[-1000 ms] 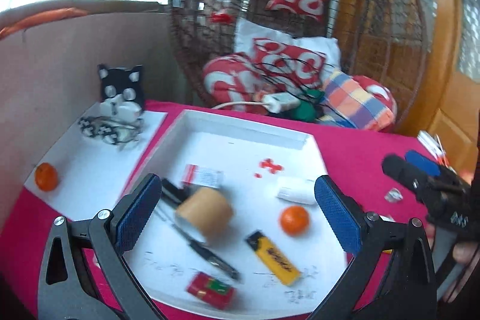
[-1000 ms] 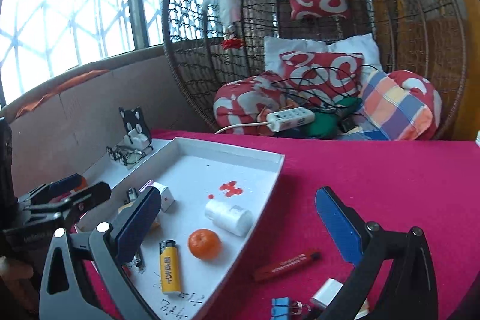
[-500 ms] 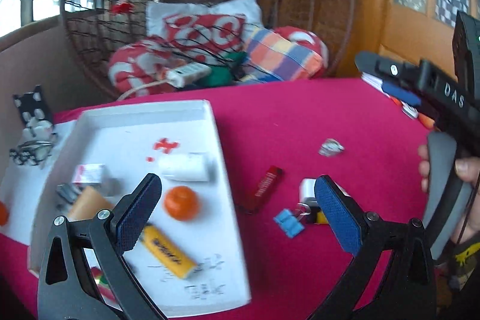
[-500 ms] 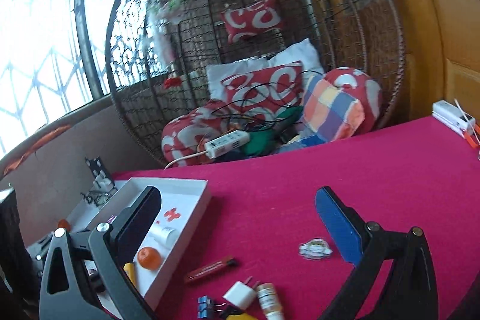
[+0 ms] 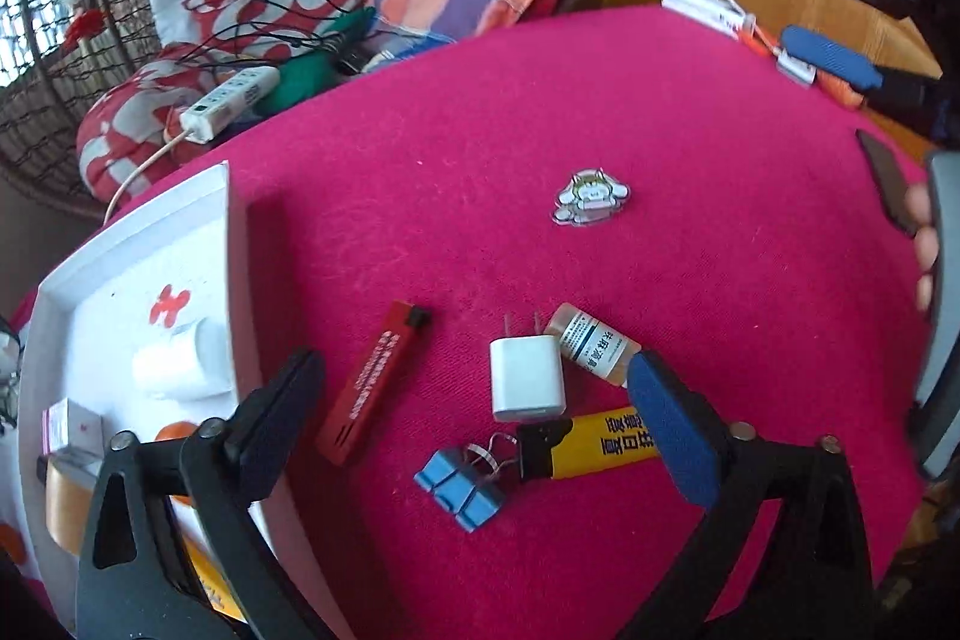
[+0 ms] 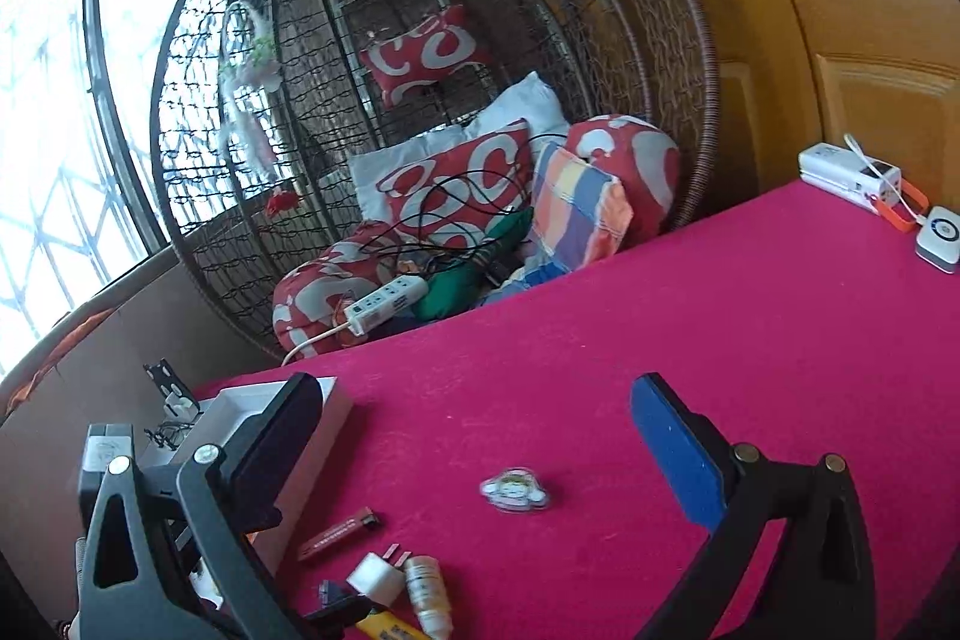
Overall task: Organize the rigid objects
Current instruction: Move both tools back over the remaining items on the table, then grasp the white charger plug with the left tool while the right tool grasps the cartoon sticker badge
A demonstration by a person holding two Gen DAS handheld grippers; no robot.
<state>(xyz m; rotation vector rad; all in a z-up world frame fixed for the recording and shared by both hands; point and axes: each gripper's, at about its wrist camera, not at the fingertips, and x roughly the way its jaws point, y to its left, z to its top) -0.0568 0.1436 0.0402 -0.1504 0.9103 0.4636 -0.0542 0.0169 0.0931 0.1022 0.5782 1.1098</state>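
Left wrist view: the magenta-covered bench (image 5: 540, 130) carries a white shallow cardboard tray (image 5: 225, 244) at nine o'clock, already holding a white cylinder, an orange ball and small boxes. Still loose at six o'clock lie a red flat lighter (image 5: 375, 382), a yellow lighter (image 5: 591, 441), a white plug charger (image 5: 527, 377), a blue binder clip (image 5: 459, 487) and a small clear vial (image 5: 594, 343); a cartoon sticker (image 5: 591, 197) sits at twelve. The left gripper (image 5: 474, 400) has just been narrowing slightly, empty and wide above them; the right gripper (image 6: 474, 412) gapes empty.
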